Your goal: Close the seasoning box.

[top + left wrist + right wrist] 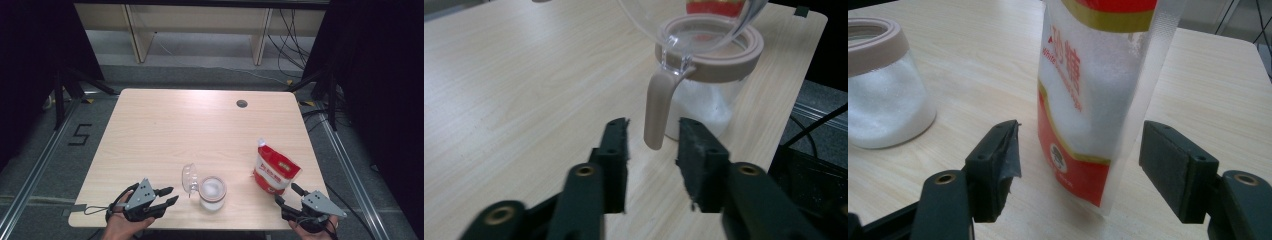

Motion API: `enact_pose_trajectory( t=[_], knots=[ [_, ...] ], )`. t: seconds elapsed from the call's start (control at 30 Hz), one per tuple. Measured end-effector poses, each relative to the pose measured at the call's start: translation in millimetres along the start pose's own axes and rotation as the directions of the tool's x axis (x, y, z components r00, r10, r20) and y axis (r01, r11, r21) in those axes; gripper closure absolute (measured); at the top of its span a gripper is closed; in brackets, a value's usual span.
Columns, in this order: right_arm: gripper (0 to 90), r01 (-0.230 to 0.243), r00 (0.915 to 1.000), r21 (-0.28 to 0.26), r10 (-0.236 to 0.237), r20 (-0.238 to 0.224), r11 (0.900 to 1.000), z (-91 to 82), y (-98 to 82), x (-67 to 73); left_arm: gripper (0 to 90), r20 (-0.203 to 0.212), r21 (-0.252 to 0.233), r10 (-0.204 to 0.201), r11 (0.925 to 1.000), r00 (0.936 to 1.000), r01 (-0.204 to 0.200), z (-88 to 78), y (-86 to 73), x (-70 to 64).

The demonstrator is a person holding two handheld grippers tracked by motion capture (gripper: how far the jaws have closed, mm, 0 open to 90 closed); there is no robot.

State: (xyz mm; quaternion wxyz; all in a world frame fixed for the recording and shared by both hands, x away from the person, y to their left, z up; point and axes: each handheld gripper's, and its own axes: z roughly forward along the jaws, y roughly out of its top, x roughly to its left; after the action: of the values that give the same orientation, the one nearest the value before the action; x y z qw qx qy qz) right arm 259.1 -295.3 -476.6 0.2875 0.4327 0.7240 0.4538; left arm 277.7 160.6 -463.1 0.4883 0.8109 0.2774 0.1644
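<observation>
So here's where I'm at: the jar is sitting near my edge of the table, its clear lid already flipped open and standing up on its hinge side, so the opening part looks done. There's already some white stuff inside, sugar I'd guess, filling the lower part of the jar as far as I can see through the glass. My left gripper is just beside the jar on its left, and from the left gripper view its jaws have a narrow gap with the beige latch tab hanging just beyond the tips, lined up with that gap; the pads aren't pressing on it, so I'm not holding anything there. My right gripper is parked at the front right corner, jaws spread wide on either side of the sugar bag, which stands upright and a bit apart from the jar. The pads aren't touching the bag yet, there's clear daylight both sides in the right gripper view. So my read: lid open, jar partly filled, bag not picked up. Left to do, I reckon, is squeezing the bag, lifting it over and tipping it into the jar, then closing the lid again. Whether the bag's top is already cut open I honestly can't tell.
</observation>
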Motion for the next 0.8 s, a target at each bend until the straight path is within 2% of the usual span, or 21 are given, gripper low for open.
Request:
enact_pose_trajectory(
  t=[0.03,0.1,0.13,0.17,0.2,0.23,0.27,0.3,0.37,0.4,0.47,0.5,0.53,0.57,0.6,0.63,0.67,0.7,0.73,0.77,0.8],
  knots=[
    [33.1,-0.001,1.0,-0.001,0.001,-0.001,1.0,0.0,-0.1,0.0,74.1,0.006,-0.015,0.015,0.9998,0.9999,-0.015,0.0,1.5,0.2],
    [33.1,0.008,1.0,0.0,-0.008,-0.002,1.0,0.3,0.0,-0.4,80.6,0.002,-0.009,0.009,0.9999,1.0,-0.009,0.1,3.2,-3.8],
    [33.1,0.002,1.0,0.005,-0.002,-0.007,1.0,0.2,0.3,0.3,82.8,0.006,-0.003,0.021,0.9998,0.9998,-0.021,0.7,4.3,-4.6],
    [33.1,0.018,0.9998,-0.001,-0.018,0.002,1.0,0.3,0.6,-0.1,84.9,0.008,0.0,0.039,0.9992,0.9992,-0.039,1.0,5.6,-4.3],
    [33.0,0.017,0.9998,0.0,-0.017,0.004,1.0,0.4,0.6,0.2,86.9,0.016,-0.005,0.02,0.9998,0.9997,-0.02,2.1,6.3,-6.1],
    [33.1,-0.003,1.0,0.007,0.002,0.002,1.0,0.0,0.5,1.8,88.5,0.015,-0.008,0.034,0.9994,0.9993,-0.034,2.1,8.2,-6.3],
    [33.1,0.002,1.0,0.005,-0.002,-0.003,1.0,0.6,0.6,1.1,89.2,0.022,-0.021,0.02,0.9996,0.9996,-0.019,2.6,9.3,-7.4],
    [33.0,-0.003,1.0,0.008,0.003,-0.002,1.0,0.5,0.5,1.3,89.3,0.025,-0.02,0.05,0.9986,0.9985,-0.049,1.5,11.7,-6.6],
    [33.0,-0.009,0.9999,0.005,0.009,0.007,1.0,0.2,0.6,1.8,89.4,0.023,-0.029,0.043,0.9987,0.9988,-0.043,0.9,14.5,-8.7],
    [33.1,0.02,0.9998,-0.005,-0.02,0.011,1.0,0.7,0.8,-0.1,89.4,0.03,-0.028,0.07,0.9972,0.9971,-0.069,1.0,16.2,-7.6],
    [33.0,-0.004,1.0,0.009,0.004,0.007,1.0,0.0,0.5,2.0,89.4,0.033,-0.03,0.027,0.9992,0.9991,-0.026,2.4,17.4,-10.6],
    [33.1,-0.021,0.9998,0.01,0.02,0.002,1.0,0.0,0.4,3.2,89.4,0.031,-0.027,0.049,0.9984,0.9983,-0.049,2.5,18.5,-9.4],
    [33.0,-0.023,0.9997,0.016,0.022,0.004,1.0,-0.2,0.3,3.3,89.4,0.03,-0.028,0.05,0.9984,0.9983,-0.05,3.2,19.2,-9.5],
    [33.1,0.002,1.0,0.006,-0.003,0.007,1.0,0.5,0.2,1.6,89.4,0.028,-0.035,0.047,0.9983,0.9985,-0.046,4.2,20.0,-9.4],
    [33.1,-0.013,0.9999,0.01,0.013,0.004,1.0,0.2,0.3,2.5,89.4,0.032,-0.04,0.027,0.9989,0.9991,-0.026,5.4,20.3,-10.2],
    [33.0,-0.029,0.9996,0.017,0.029,0.002,0.999,-0.2,0.4,3.7,89.4,0.03,-0.036,0.053,0.998,0.9981,-0.052,5.5,21.9,-9.3],
    [33.0,-0.002,1.0,0.007,0.002,0.004,1.0,0.8,0.4,1.7,89.4,0.03,-0.042,0.048,0.998,0.9984,-0.047,6.3,22.8,-10.1],
    [33.1,0.006,1.0,0.003,-0.006,0.005,1.0,1.1,0.5,1.2,89.4,0.034,-0.04,0.034,0.9987,0.9988,-0.032,6.4,23.4,-11.1],
    [33.1,0.007,1.0,0.004,-0.007,0.003,1.0,1.3,0.6,0.7,89.4,0.03,-0.04,0.063,0.9972,0.9975,-0.062,5.7,26.0,-10.3],
    [33.1,0.006,1.0,0.006,-0.006,0.003,1.0,0.9,0.7,1.1,89.4,0.03,-0.042,0.073,0.9965,0.9969,-0.072,5.6,26.7,-9.9],
    [33.1,0.009,1.0,0.006,-0.009,0.004,1.0,0.9,0.7,1.0,89.4,0.029,-0.051,0.058,0.9971,0.9979,-0.057,6.0,26.7,-11.1]
  ],
)
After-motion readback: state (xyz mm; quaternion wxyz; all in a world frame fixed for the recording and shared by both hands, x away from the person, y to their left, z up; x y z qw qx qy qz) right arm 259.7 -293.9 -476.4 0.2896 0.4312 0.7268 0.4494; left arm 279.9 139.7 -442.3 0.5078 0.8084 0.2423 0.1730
